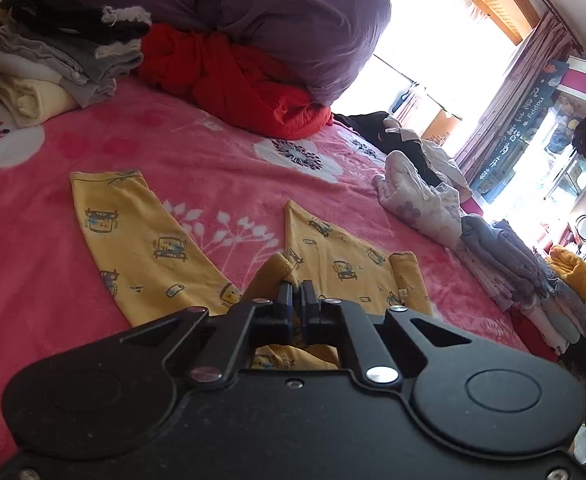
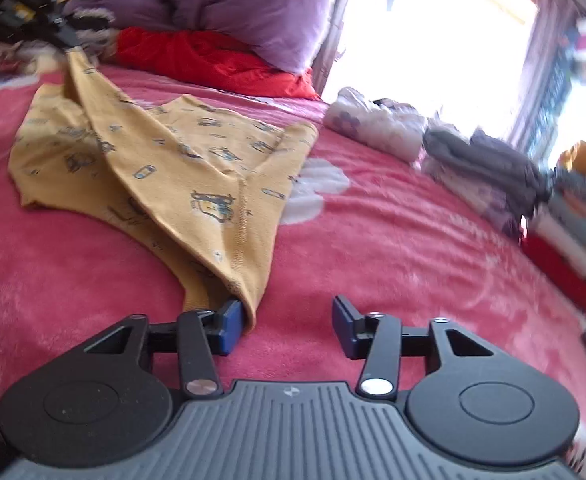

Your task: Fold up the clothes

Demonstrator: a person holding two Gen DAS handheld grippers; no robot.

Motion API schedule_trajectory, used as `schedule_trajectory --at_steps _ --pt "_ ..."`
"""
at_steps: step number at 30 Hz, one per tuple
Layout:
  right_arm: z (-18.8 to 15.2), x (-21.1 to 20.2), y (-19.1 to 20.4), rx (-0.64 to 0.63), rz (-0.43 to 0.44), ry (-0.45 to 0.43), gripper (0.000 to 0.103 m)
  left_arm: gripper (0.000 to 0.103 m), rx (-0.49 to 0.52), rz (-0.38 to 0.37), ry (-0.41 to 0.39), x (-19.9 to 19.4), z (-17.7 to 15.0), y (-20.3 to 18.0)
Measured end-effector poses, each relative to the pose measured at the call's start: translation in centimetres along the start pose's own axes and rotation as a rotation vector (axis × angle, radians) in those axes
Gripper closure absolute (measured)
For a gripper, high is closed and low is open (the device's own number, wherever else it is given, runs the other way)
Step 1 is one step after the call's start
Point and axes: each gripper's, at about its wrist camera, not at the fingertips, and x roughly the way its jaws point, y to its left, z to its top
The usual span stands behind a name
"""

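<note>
yellow printed pants, partly lifted, on bed

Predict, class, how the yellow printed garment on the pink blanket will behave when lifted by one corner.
Probably floppy: the yellow garment sags in folds from the left hand-held gripper. Likely light, as one pinch raises it. It may drag on the fuzzy pink blanket rather than slide.

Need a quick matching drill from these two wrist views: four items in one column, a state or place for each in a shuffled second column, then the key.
Things:
1. left gripper
2. right gripper
3. yellow printed garment
4. red cloth

States:
A. bunched against the purple bedding
B. jaws apart, nothing between them
C. partly lifted off the pink blanket, one end raised
D. jaws closed on yellow fabric

Pairs: 1-D, 2-B, 3-C, 4-A
</note>
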Motion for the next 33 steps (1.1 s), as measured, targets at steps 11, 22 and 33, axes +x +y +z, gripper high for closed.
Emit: schedule_trajectory --at_steps 11,22,33 --pt "0.3 -0.4 0.7 -0.054 -0.005 -0.032 0.065 0.100 -0.045 -0.043 -0.085 -0.2 1.7 0.8" --pt "0.8 -1.1 1.4 -0.109 0.014 -0.080 0.065 0.075 -0.073 0.076 0.098 2.8 0.1 2.9" --pt "0.7 -0.7 1.1 -0.076 0.026 -0.067 0.065 0.075 -0.199 0.117 0.165 5.6 -1.5 5.0"
